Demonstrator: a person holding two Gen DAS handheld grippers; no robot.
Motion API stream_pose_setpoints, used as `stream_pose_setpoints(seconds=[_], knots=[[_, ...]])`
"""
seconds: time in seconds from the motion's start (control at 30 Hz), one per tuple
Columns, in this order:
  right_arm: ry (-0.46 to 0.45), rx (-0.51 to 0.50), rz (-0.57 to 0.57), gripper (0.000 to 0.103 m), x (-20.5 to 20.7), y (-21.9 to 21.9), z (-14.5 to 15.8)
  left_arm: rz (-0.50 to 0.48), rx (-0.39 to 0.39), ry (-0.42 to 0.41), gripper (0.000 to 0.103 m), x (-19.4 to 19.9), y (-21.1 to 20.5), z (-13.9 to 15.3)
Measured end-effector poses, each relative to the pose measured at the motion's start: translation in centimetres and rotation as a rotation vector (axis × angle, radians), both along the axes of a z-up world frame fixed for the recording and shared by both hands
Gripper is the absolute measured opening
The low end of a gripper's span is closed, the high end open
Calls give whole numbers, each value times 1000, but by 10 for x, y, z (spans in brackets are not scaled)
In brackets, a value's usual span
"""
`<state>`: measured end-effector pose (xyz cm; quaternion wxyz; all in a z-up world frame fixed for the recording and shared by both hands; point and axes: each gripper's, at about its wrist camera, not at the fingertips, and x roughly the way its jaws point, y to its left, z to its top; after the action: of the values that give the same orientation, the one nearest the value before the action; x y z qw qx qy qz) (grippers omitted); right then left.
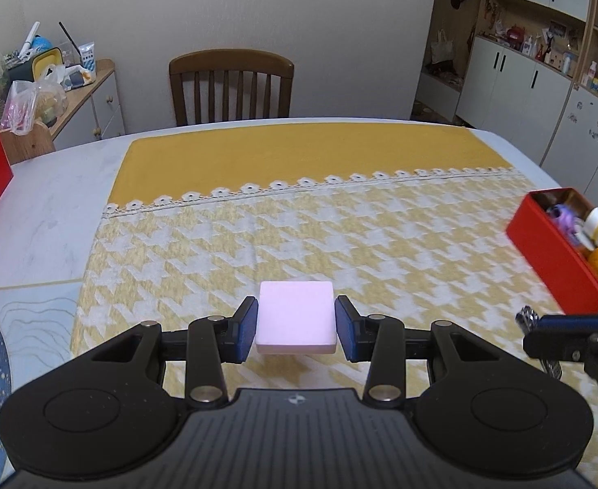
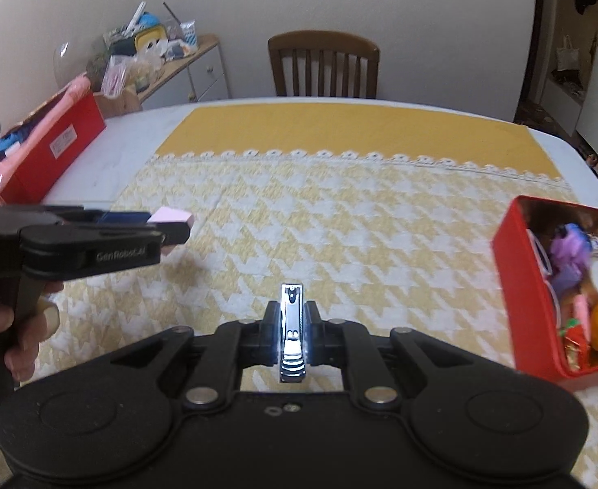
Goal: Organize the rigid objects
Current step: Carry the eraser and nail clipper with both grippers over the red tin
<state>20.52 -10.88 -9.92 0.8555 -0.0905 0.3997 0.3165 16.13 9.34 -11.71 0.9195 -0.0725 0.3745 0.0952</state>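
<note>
My left gripper (image 1: 295, 318) is shut on a pale pink square block (image 1: 297, 316), held above the yellow houndstooth cloth (image 1: 299, 240). In the right wrist view the same left gripper (image 2: 176, 226) comes in from the left with the pink block (image 2: 172, 216) sticking out past its fingertips. My right gripper (image 2: 292, 318) is shut on a shiny metal nail clipper (image 2: 292, 330) that points forward. In the left wrist view the right gripper (image 1: 533, 328) shows at the right edge, with the nail clipper (image 1: 527, 320) at its tip. Both hover over the table.
An open red tin (image 2: 515, 285) with several small items, an orange ball among them, sits at the right; the red tin (image 1: 551, 252) also shows at the right in the left wrist view. A larger red box (image 2: 50, 150) stands at the left. A wooden chair (image 1: 231, 85) stands behind the table. A person's hand (image 2: 22, 334) holds the left gripper's handle.
</note>
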Motion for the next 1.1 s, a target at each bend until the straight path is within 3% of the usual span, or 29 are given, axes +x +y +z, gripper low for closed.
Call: stream_pose_setpoints(seconds=[0.47,0.77,1.1], knots=[[-45,63,-103,10,6,-83,36,-109,-30,-31,40,-1,-70,40],[-48,91,-132,10,37,-145,37,-161,-16,-43,40,23,-139,53],[-34,104,-96,10,76,-201,31,-132,-43,-17,40,64,-200,49]])
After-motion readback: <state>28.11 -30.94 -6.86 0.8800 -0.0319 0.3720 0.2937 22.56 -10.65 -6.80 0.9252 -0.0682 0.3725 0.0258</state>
